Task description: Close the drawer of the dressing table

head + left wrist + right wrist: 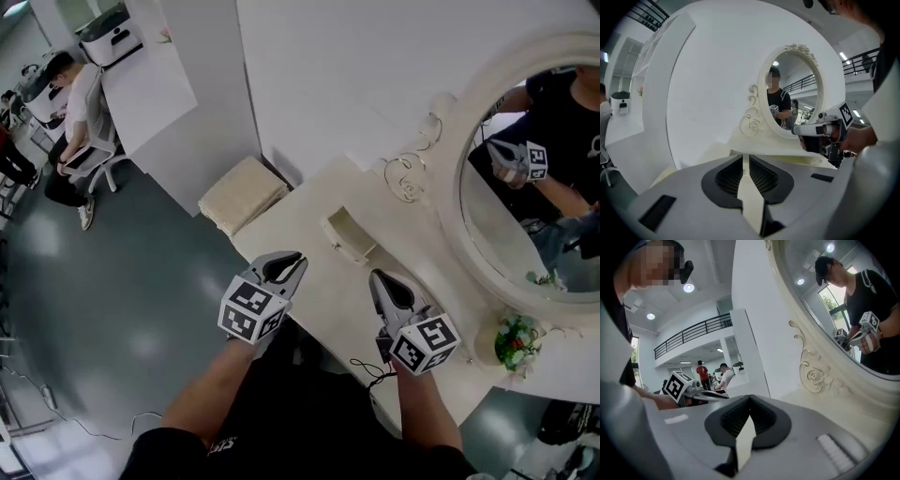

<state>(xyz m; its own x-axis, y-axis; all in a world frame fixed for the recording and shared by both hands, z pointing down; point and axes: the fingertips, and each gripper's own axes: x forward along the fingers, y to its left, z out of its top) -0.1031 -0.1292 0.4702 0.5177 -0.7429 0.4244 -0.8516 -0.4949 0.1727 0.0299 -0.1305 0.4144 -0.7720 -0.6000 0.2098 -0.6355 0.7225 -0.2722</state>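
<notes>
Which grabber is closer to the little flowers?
The right gripper, the one on the mirror's side. The flowers stand past it at the table's right end, while the left gripper is farther off to the left.

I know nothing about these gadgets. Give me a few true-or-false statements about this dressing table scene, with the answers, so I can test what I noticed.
1. An oval mirror stands on the dressing table. True.
2. The left gripper is holding the flowers. False: nothing is between its jaws, and the flowers sit at the mirror's foot.
3. A cushioned stool stands by the table's end. True.
4. The right gripper touches the mirror glass. False: it hovers over the table near its front edge, apart from the mirror.
5. Nobody else is in the room. False: a person sits on a chair in the far corner.
</notes>
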